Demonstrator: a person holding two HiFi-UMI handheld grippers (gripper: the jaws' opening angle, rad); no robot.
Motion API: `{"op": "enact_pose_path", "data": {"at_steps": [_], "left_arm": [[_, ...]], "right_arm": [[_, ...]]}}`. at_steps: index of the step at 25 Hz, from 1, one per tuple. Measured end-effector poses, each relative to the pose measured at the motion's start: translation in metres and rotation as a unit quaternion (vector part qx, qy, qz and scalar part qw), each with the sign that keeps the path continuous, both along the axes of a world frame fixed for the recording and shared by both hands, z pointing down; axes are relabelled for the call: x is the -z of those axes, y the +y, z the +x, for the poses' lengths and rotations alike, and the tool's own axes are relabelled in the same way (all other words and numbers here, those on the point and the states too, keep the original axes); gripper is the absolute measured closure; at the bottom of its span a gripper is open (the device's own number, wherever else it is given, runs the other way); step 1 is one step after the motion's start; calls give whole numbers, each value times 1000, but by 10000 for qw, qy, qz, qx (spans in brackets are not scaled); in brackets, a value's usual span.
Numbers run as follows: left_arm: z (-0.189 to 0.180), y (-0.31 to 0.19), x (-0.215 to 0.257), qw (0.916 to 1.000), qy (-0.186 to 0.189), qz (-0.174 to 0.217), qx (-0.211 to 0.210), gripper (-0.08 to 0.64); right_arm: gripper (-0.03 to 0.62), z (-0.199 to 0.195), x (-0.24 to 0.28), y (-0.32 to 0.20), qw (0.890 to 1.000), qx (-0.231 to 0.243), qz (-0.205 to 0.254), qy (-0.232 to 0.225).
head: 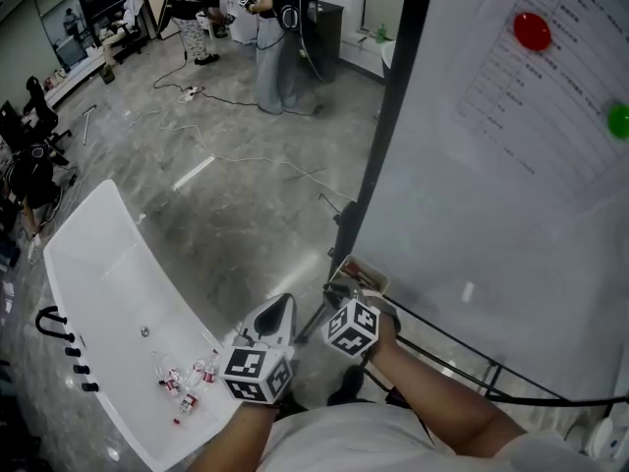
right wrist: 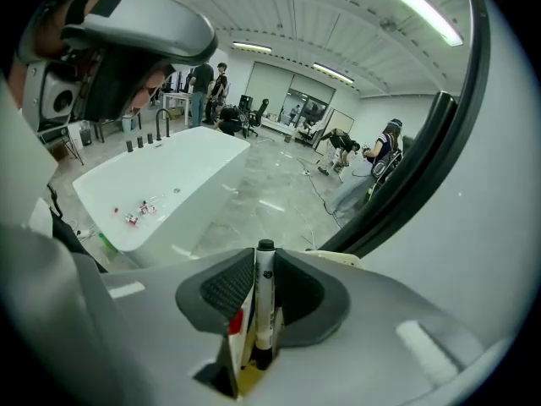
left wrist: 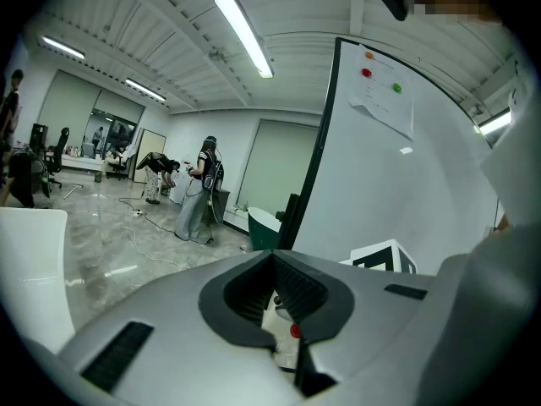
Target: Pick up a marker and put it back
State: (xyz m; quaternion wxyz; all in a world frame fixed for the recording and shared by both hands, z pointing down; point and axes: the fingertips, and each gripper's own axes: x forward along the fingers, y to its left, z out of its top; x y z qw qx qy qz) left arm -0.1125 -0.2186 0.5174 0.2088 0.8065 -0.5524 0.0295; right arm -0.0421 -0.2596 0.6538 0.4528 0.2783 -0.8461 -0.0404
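Note:
A marker [right wrist: 265, 299] with a white barrel and a black cap stands upright between the jaws of my right gripper [right wrist: 265, 265]. Both ribbed pads lie against its barrel. In the head view the right gripper [head: 344, 291] is at the lower left corner of the whiteboard [head: 511, 185], by a small box-like holder [head: 362, 273]; the marker itself is hidden there. My left gripper [head: 280, 315] hangs just left of it, pointing away over the floor. In the left gripper view the left gripper [left wrist: 272, 265] has its tips together with nothing held.
A white table [head: 108, 283] runs along the left, with several small bottles [head: 187, 377] near its end. The whiteboard's black stand [head: 462, 357] reaches out along the floor. Cables [head: 265, 165] cross the grey floor. People [head: 280, 37] stand far off.

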Motion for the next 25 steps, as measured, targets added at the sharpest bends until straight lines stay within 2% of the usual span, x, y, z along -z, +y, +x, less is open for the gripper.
{"op": "enact_pose_path", "data": {"at_steps": [8,13,17,21,25], "left_arm": [[4,4,6,9999,-14,77,-127,555],[13,5,16,9995,-27,187,-258,555],[23,2,29,9986,-46,323,-416,555],[34,-4,41,9972,-53,470,-576,555],[45,-10,50,9958,-38,583,-711,555]], "right_arm": [[525,8,36,4,9980,-72,443,-446],[525,20,83,9,9904,-225,801,-1100],[525,34,133,13,9731,-509,891,-2063],[525,60,177,12,9449,-1024,960,-2957],[525,78,203,19,9214,-1377,1142,-3449]]}}
